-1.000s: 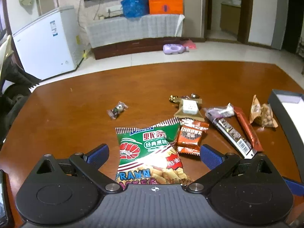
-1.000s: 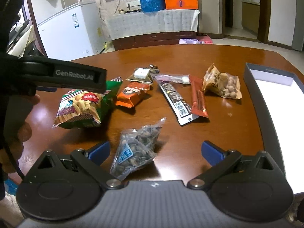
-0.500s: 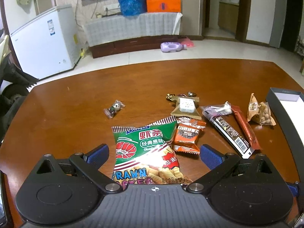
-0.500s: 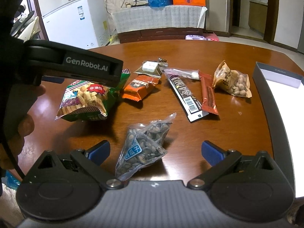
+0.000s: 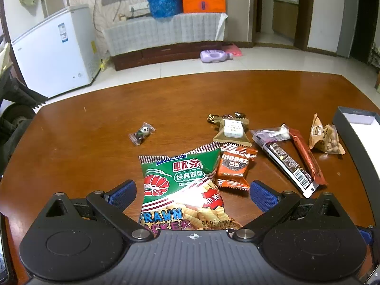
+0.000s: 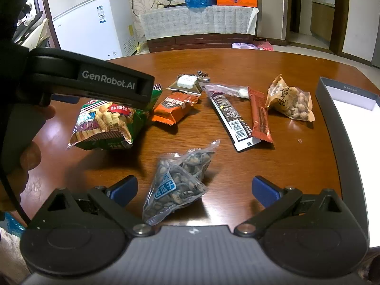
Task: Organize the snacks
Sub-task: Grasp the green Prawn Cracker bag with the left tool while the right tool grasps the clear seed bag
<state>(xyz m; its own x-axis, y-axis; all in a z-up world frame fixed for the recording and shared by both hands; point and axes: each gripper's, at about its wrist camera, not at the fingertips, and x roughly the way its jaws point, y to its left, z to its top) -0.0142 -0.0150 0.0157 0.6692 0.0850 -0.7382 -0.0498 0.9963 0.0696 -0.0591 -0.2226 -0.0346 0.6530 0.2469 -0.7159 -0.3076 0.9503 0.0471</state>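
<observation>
Both hands over the brown desk (image 5: 99, 128), snacks spread across it.

Left gripper (image 5: 192, 191): fingers (image 5: 123, 191) spread wide, released, nothing clamped. The green prawn cracker bag (image 5: 182, 185) lies flat on the desk between them, its near end under my gripper body. In the right wrist view the same gripper shows from the side as a black bar over that bag, with my hand (image 6: 28, 156) on its handle.

Right gripper (image 6: 194, 188): fingers (image 6: 124, 187) also wide apart, gripping nothing. The clear sunflower seed packet (image 6: 180, 182) lies between them on the desk, long axis slanted, its near corner close to the gripper body.

Other items, left wrist view:
- orange packet (image 5: 234, 168) just beside the cracker bag's right edge, touching or overlapping it.
- tan packet with a white label (image 5: 232, 131) just behind the orange one.
- small panda-print sweet (image 5: 142, 133) alone, well apart to the left.
- dark long bar with a barcode (image 5: 288, 163) and red-brown bar (image 5: 307, 158) side by side, angled the same way.
- peanut bag (image 5: 325, 137) near the box.
- open grey box (image 5: 349, 128) with a white inside at the right desk edge; no snack visible in the part I can see.
</observation>
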